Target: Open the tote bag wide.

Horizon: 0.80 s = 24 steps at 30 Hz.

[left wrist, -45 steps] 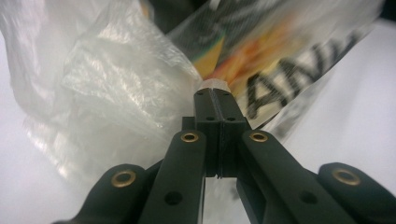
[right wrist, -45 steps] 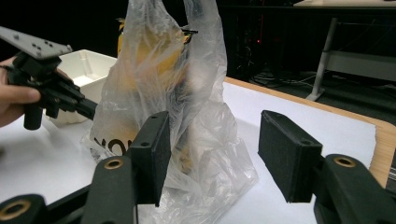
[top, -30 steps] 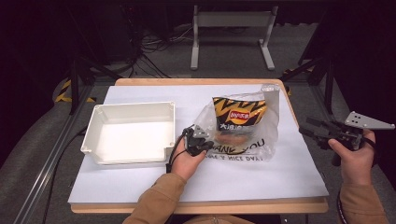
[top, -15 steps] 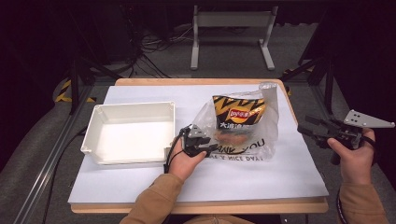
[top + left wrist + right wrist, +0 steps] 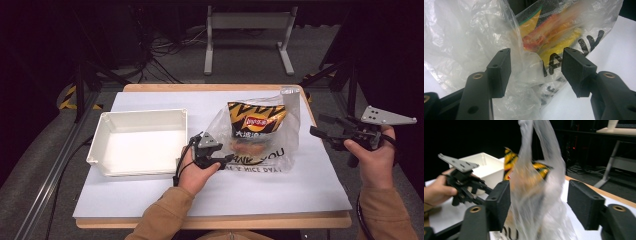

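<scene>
A clear plastic bag (image 5: 280, 145) printed THANK YOU lies on the table with a black-and-yellow chip packet (image 5: 255, 122) inside it. My left gripper (image 5: 226, 161) sits at the bag's lower left edge. Its jaws have just been opening and stand open. In the left gripper view, crumpled bag film (image 5: 461, 37) lies loose between the jaws of my left gripper (image 5: 536, 60), and the packet (image 5: 554, 32) shows behind it. My right gripper (image 5: 316, 125) hovers beyond the table's right edge, apart from the bag. Its jaws have also been opening. In its own view my right gripper (image 5: 539, 192) frames the bag's upright handle (image 5: 534, 140).
A white rectangular tray (image 5: 105, 150) stands on the left half of the white-covered table (image 5: 280, 195), close beside my left hand. It also shows as the white tray (image 5: 491, 167) in the right gripper view. Metal stand legs and cables lie on the floor behind the table.
My left gripper's jaws have opened off the bag's edge while the hand stayed put. My right gripper has risen a little and drawn slightly away from the bag.
</scene>
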{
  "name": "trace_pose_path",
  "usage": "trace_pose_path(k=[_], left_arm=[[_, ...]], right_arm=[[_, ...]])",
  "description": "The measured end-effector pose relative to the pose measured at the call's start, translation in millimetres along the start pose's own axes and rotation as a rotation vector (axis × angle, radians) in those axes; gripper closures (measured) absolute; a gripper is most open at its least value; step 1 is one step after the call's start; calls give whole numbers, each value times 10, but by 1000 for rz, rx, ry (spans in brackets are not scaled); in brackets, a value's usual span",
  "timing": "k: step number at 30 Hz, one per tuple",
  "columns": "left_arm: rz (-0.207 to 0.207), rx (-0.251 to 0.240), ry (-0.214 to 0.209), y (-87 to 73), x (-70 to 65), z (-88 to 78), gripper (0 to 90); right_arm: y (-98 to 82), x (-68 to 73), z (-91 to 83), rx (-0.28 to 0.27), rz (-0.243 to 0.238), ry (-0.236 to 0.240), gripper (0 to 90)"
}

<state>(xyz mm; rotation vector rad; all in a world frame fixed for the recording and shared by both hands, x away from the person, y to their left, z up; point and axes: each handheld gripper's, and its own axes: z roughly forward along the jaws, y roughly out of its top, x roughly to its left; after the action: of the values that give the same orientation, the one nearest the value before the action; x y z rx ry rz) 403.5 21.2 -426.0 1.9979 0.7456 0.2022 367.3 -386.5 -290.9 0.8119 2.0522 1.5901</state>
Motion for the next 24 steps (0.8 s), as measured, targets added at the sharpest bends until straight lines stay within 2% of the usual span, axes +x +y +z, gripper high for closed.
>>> trace_pose_path(k=[2, 7, 11, 13, 18, 24], left_arm=[[-4, -3, -1, 9, 7, -16, 396], [-3, -7, -7, 20, -2, -32, 374], [-6, -8, -12, 17, 2, -50, 359], [-11, -9, -13, 14, 16, -68, 353], [-15, -7, -10, -9, 42, -120, 346], [-5, -32, 0, -8, 46, -149, 347]], right_arm=[[89, 41, 72, 3, -3, 18, 303], [216, 76, 181, -3, -15, 24, 264], [329, 80, 297, -7, -26, 26, 222], [363, 52, 343, -3, -34, 11, 203], [445, 23, 416, -15, -34, 6, 201], [537, -1, 530, -17, -34, 5, 204]])
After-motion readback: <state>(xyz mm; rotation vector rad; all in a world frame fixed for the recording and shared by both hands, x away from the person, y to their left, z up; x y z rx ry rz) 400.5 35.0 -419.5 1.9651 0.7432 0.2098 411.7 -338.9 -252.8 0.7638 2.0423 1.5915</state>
